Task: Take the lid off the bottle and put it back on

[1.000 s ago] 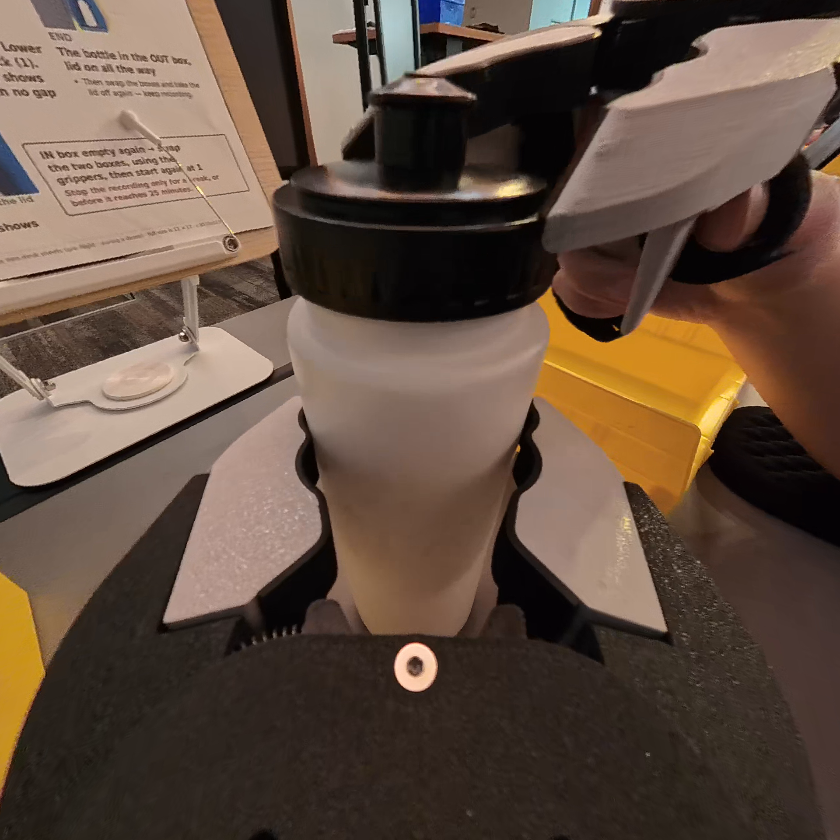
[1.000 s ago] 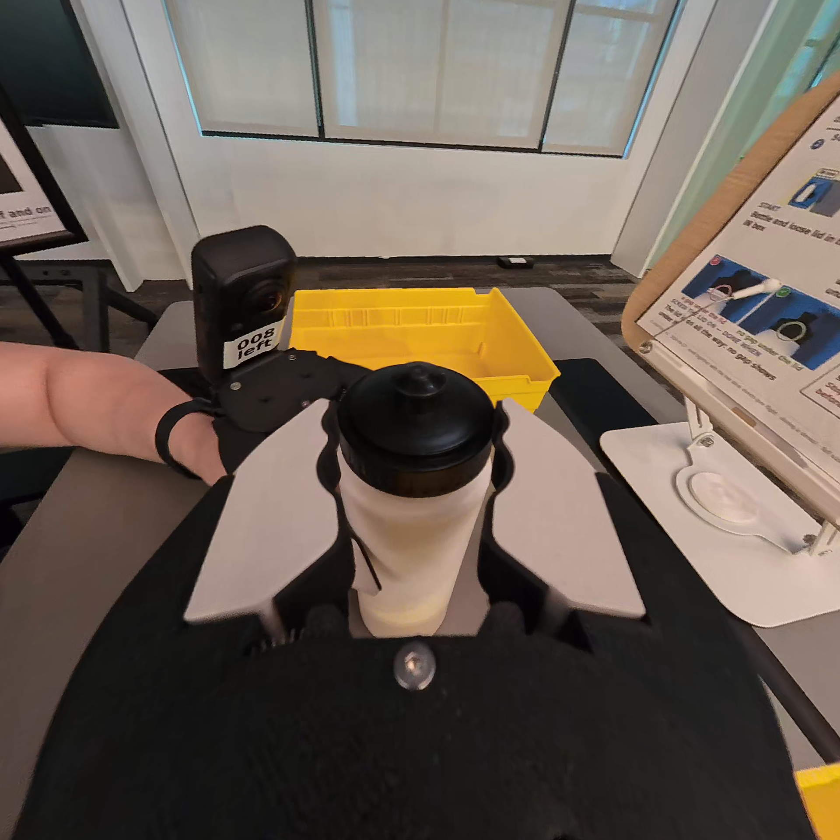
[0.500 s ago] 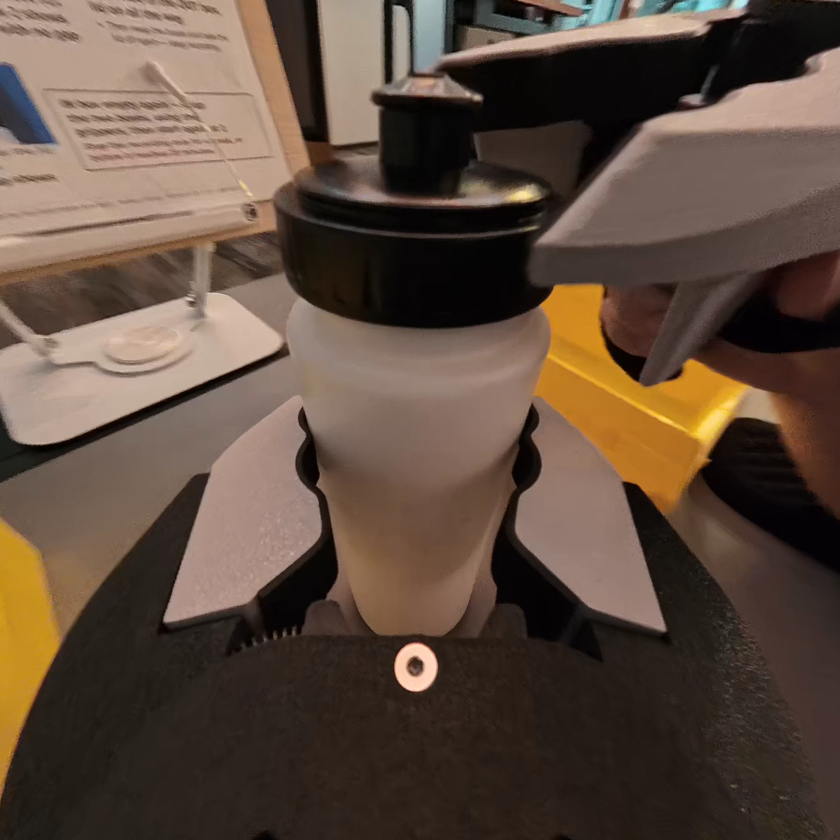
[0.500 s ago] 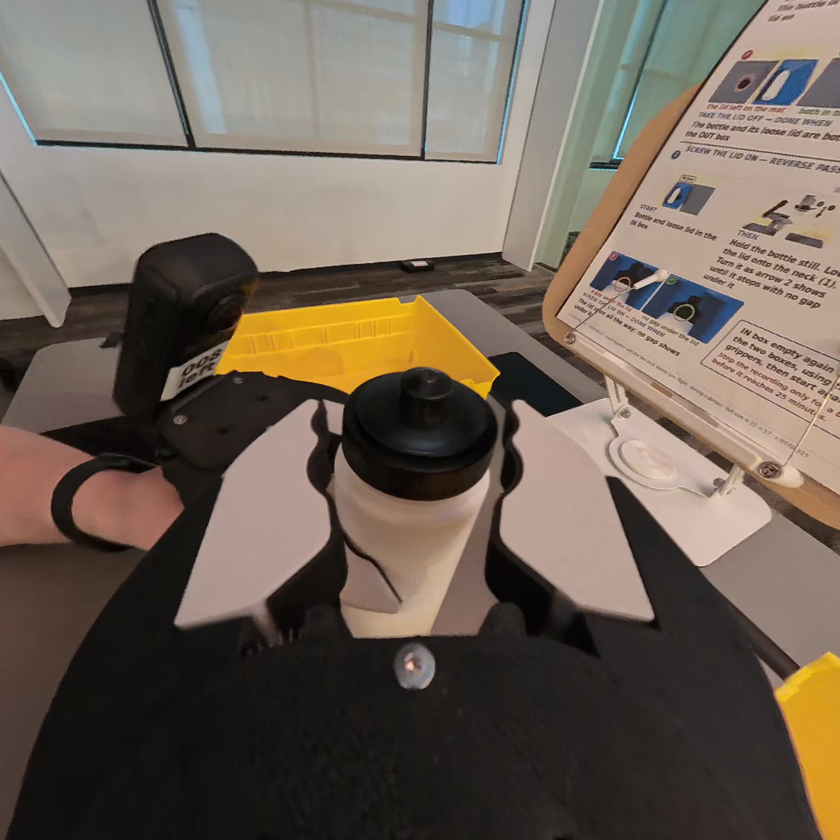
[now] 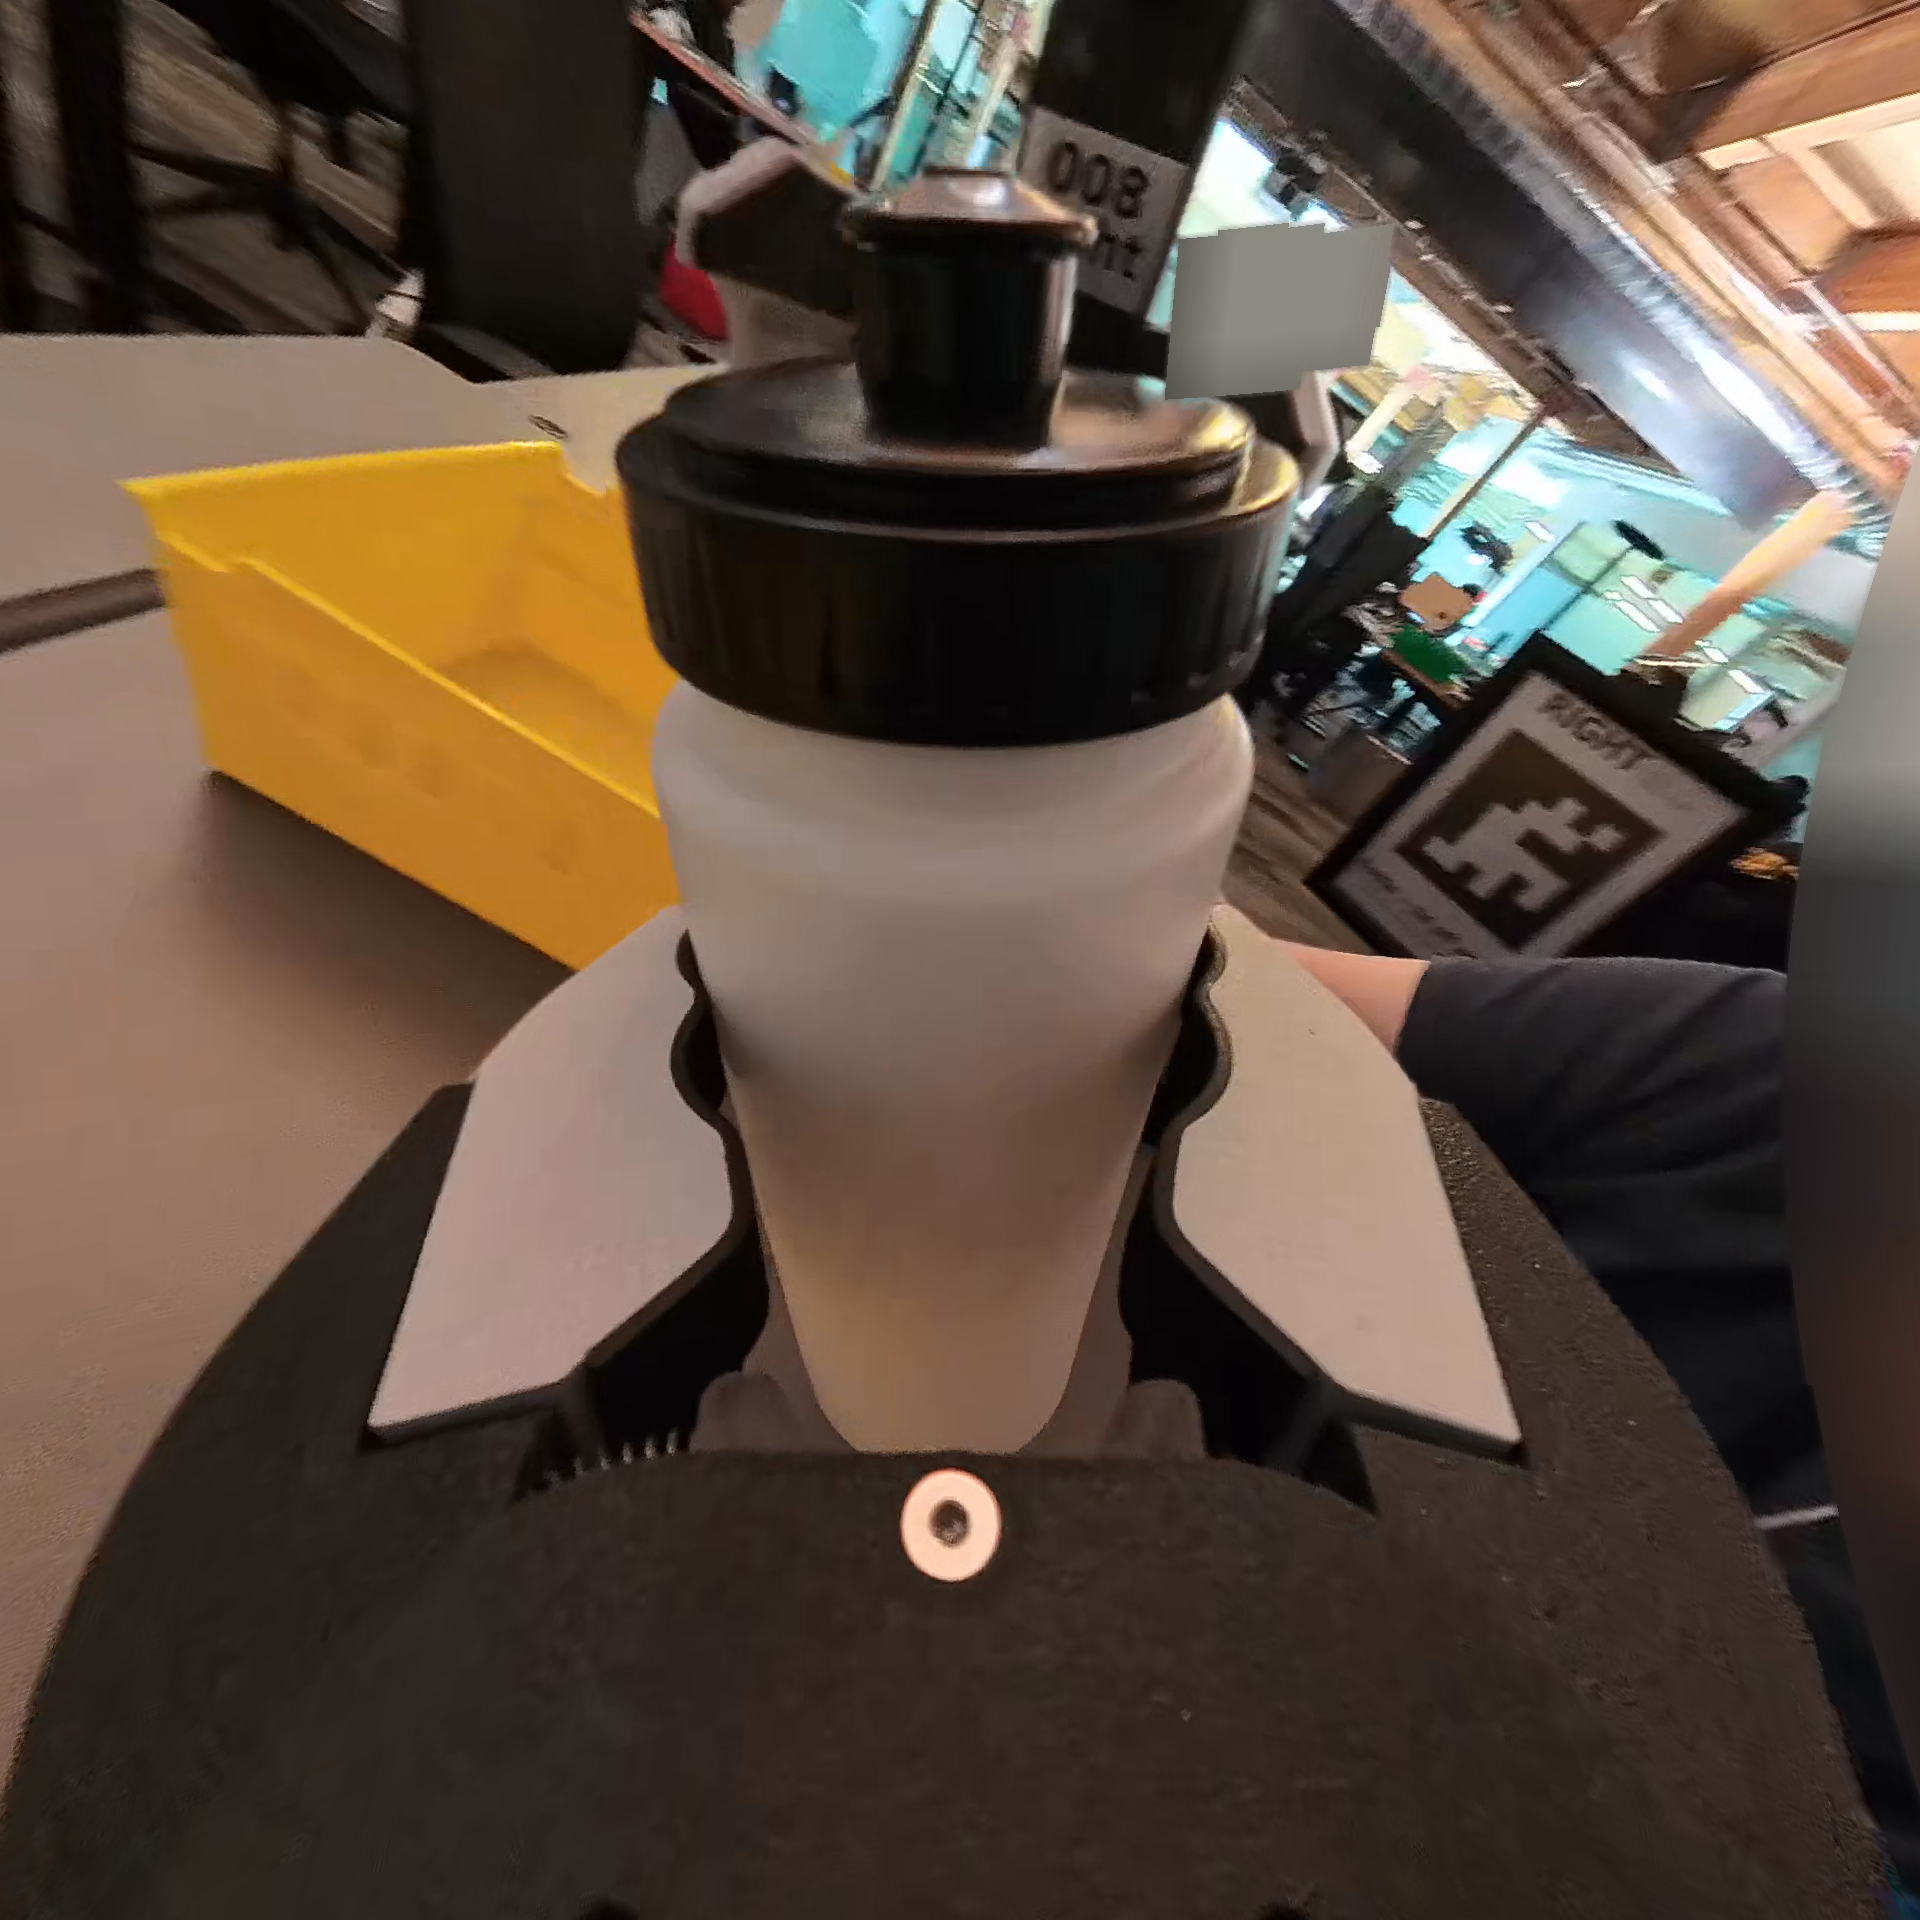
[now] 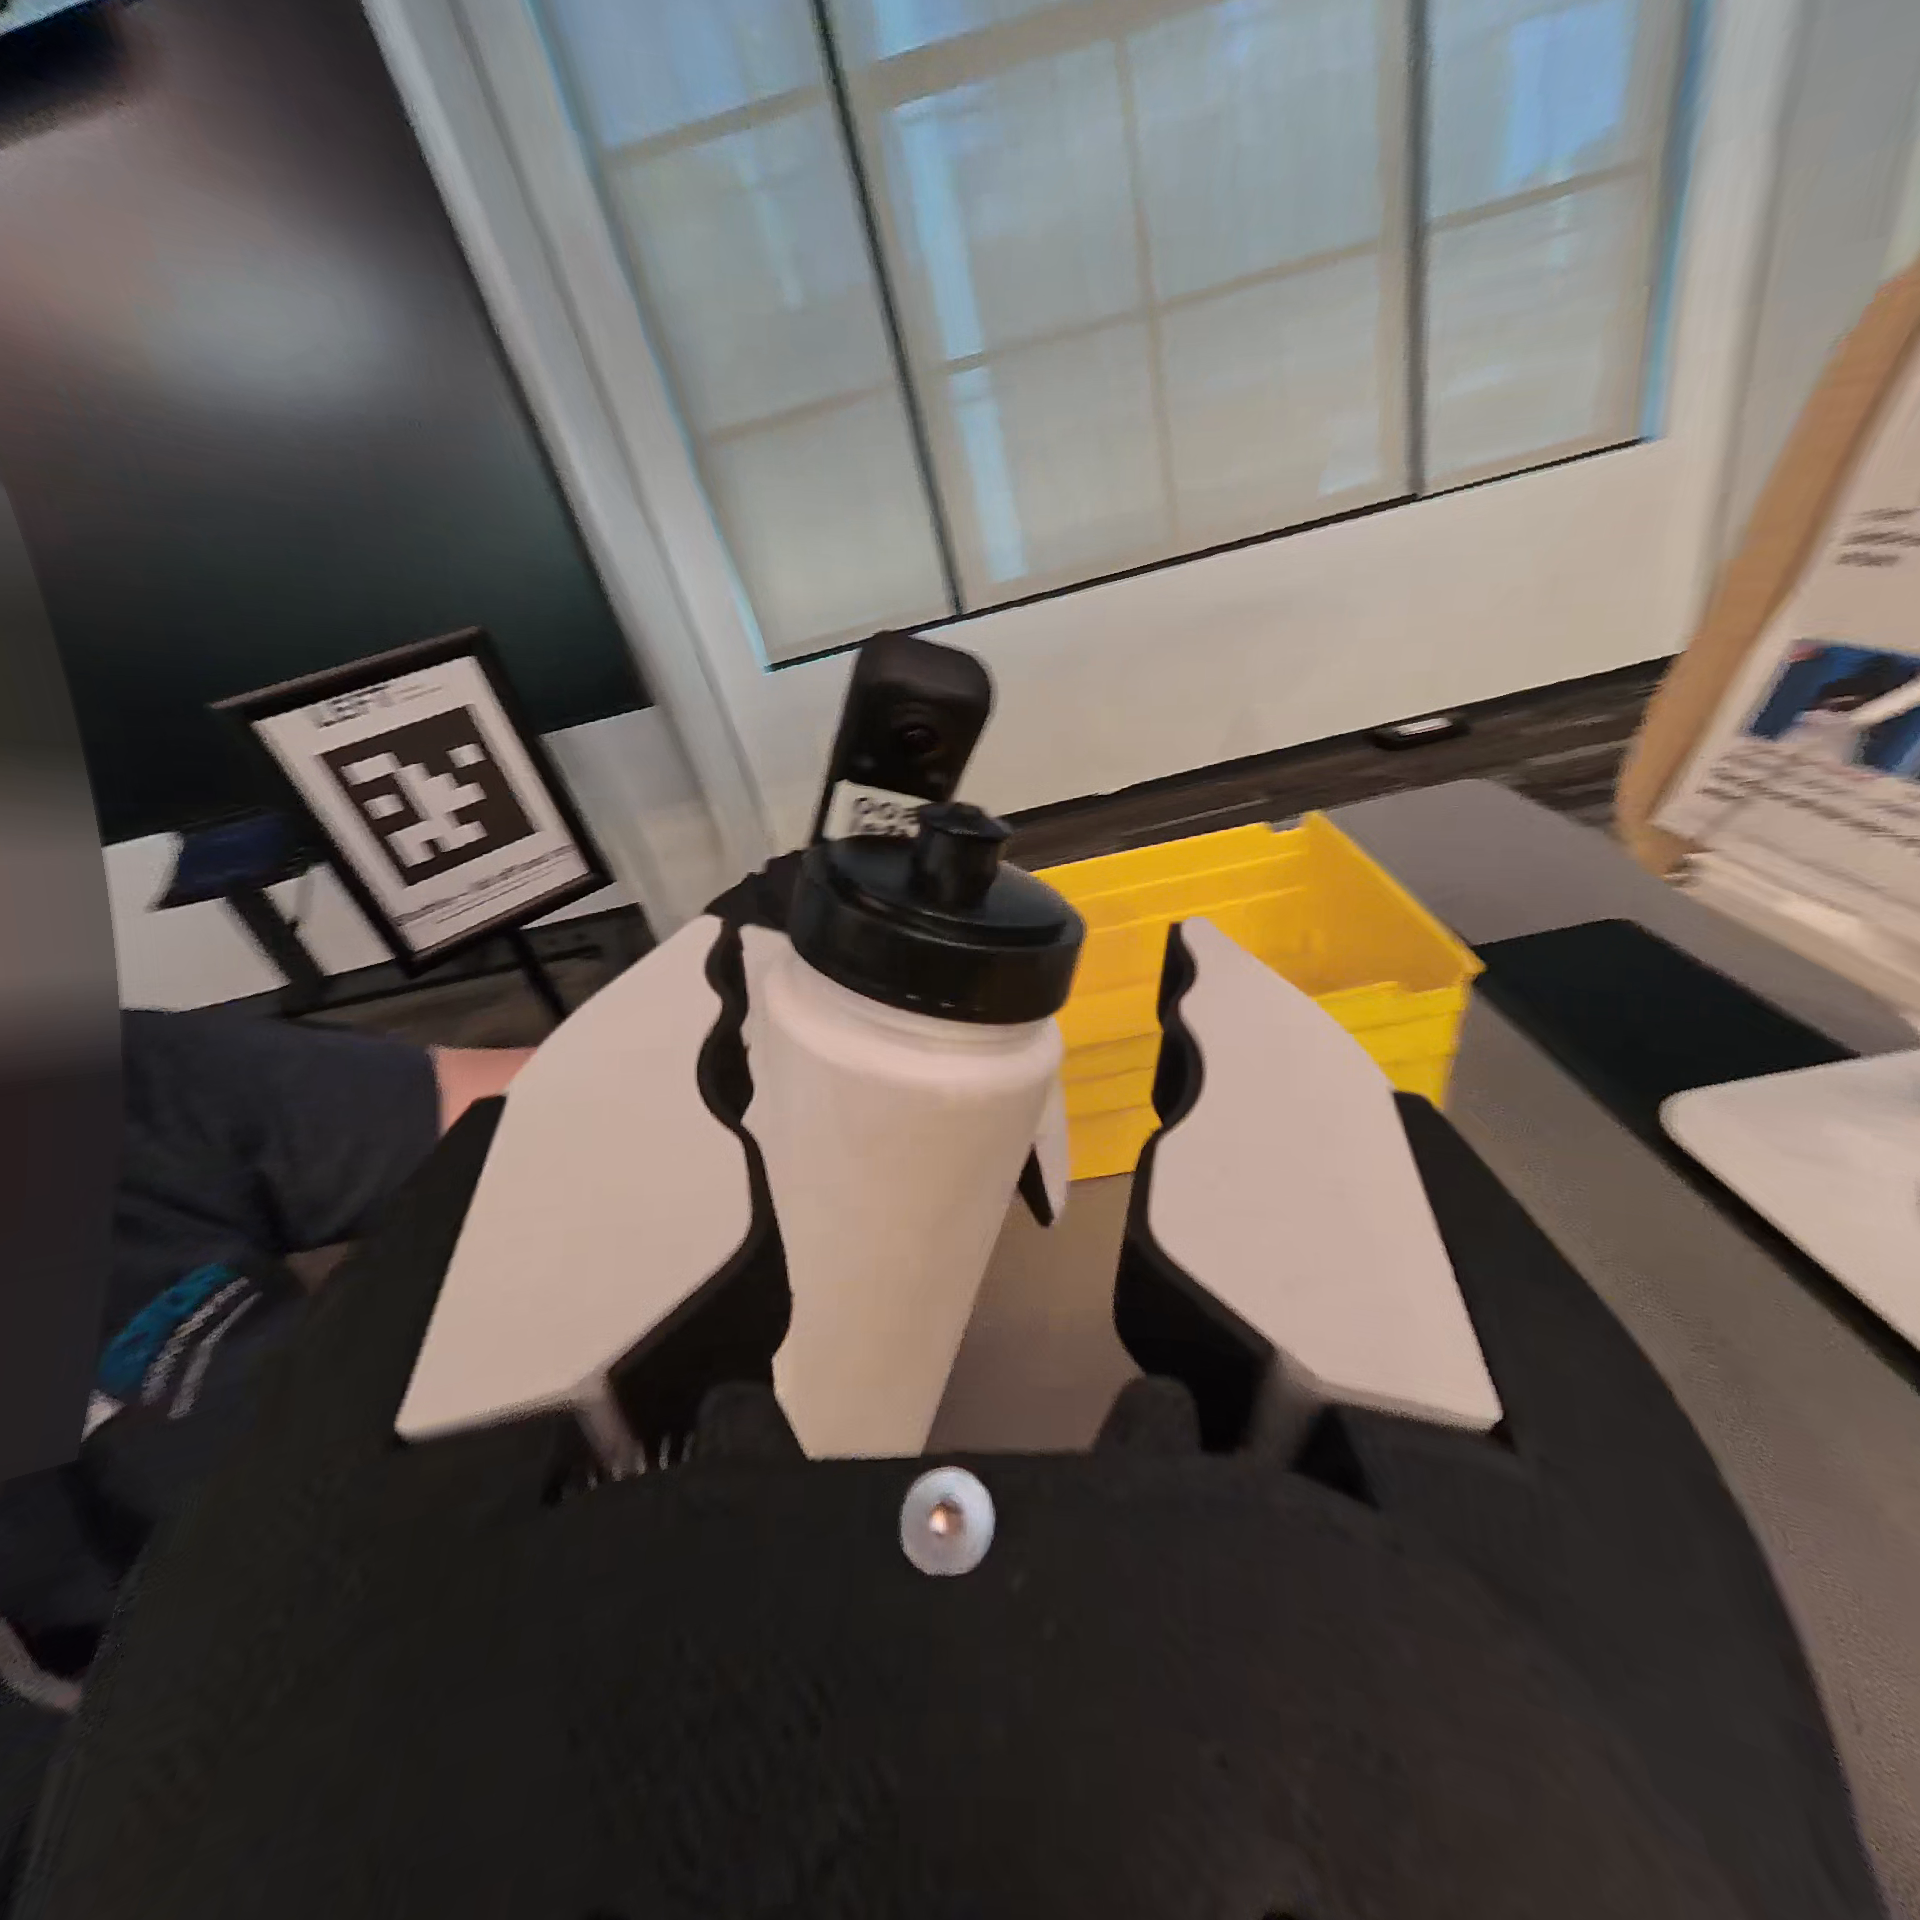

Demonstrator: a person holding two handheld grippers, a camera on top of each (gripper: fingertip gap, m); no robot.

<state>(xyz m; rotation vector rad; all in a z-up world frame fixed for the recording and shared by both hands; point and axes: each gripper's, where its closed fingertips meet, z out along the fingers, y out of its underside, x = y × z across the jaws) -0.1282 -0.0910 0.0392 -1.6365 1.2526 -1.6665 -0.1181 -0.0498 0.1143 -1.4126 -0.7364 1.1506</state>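
Left tongs (image 5: pixel 945 1081) are clamped snug around the waist of the bottle (image 5: pixel 945 997), wavy black pads pressed into both sides of the frosted white plastic, so that one's firmly gripped and upright in the left wrist view. The lid (image 5: pixel 951 582) sits on the neck at 12 o'clock: glossy black, ribbed around the skirt, with a stubby pull spout on top. Can't see a gap under it from here.

Right tongs (image 6: pixel 951 1049) are spread wide. In the right wrist view the bottle leans toward the finger on the 9 o'clock side and looks to be touching or almost touching it, while the finger at 3 o'clock stands well clear, so they've got hold of nothing. The frame is blurry.

Fingers on both are flat matte grey plates on a grainy black body. A dark sleeve (image 5: pixel 1590 1091) comes in at 3 o'clock in the left view.

Yellow plastic bin (image 6: pixel 1299 935) with smooth ridged walls sits on the grey table (image 5: pixel 208 1039), behind the bottle. A framed black-and-white marker sign (image 6: pixel 416 800) stands on the floor at 10 o'clock in the right view.
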